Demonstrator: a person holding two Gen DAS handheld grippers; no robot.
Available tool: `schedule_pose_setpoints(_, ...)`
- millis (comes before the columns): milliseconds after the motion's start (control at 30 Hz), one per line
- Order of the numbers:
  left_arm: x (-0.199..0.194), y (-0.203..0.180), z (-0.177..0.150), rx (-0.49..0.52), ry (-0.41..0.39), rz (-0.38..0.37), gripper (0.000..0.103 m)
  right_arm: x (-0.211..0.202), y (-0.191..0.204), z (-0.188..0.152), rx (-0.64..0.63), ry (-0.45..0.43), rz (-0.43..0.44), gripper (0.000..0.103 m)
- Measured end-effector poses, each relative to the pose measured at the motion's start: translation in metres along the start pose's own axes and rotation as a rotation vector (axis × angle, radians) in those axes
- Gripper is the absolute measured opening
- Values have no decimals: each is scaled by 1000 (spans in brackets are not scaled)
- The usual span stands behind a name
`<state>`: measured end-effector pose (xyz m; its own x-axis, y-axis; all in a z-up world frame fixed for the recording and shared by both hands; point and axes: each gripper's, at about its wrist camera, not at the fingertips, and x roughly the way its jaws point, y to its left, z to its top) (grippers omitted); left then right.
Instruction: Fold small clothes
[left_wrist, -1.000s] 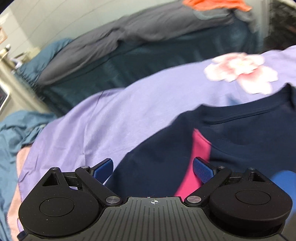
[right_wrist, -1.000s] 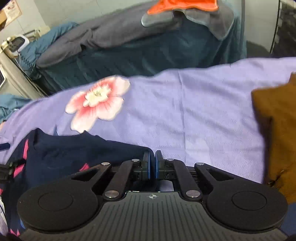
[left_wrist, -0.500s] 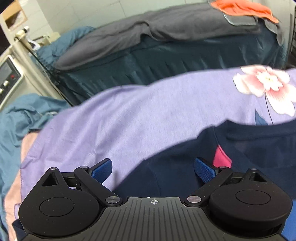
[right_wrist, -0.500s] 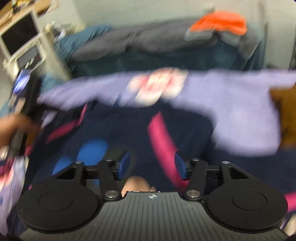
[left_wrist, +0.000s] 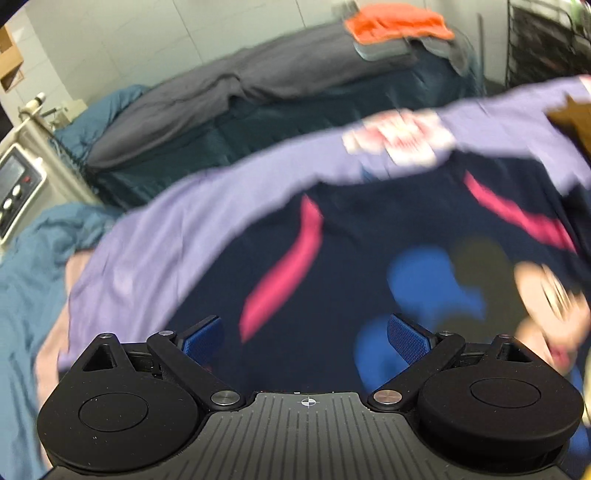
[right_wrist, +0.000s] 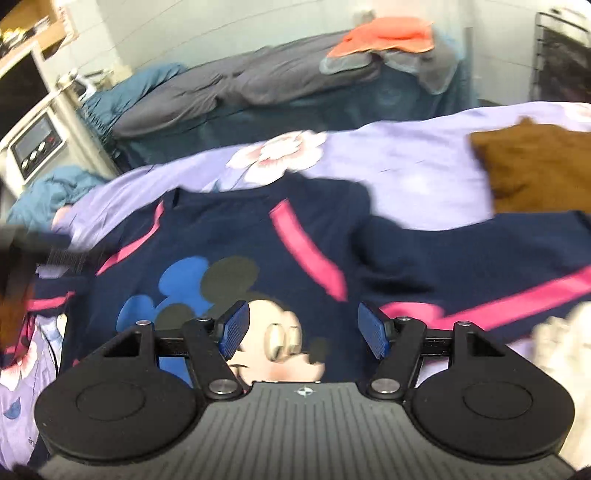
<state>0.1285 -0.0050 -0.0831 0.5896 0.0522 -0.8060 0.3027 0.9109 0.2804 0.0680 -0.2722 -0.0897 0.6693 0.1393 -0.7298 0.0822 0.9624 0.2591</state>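
Two views. Left wrist: your left gripper (left_wrist: 304, 336) hangs with fingers spread wide and empty above the navy sweatshirt (left_wrist: 369, 236), which lies flat on the lilac bedspread (left_wrist: 177, 221); the picture is blurred. Right wrist: your right gripper (right_wrist: 303, 328) is likewise spread, holding nothing, over the sweatshirt's cartoon-mouse print (right_wrist: 280, 339); a brown garment (right_wrist: 535, 166) lies beyond, to the right.

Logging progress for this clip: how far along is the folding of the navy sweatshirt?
Done: navy sweatshirt lies spread face-up on the purple sheet. In hand: nothing; left gripper and right gripper hover open above it. Left: every fold, sleeves included.
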Motion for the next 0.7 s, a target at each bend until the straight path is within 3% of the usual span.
schedule_pose_setpoints(200, -47, -39, -63, -33, 121, -61, 103, -53, -35, -30, 22, -11, -80, 71)
schedule_pose_setpoints(333, -69, -62, -76, -38, 162, -121, 103, -83, -56, -48, 18, -17, -113, 71)
schedule_pose_setpoints(600, -102, -89, -50, 14, 53, -168, 103, -121, -108, -23, -148, -80, -189, 74)
schedule_pose_setpoints(700, -111, -100, -49, 66, 42, -131, 103, -126, -137, -6, -241, -68, -253, 75)
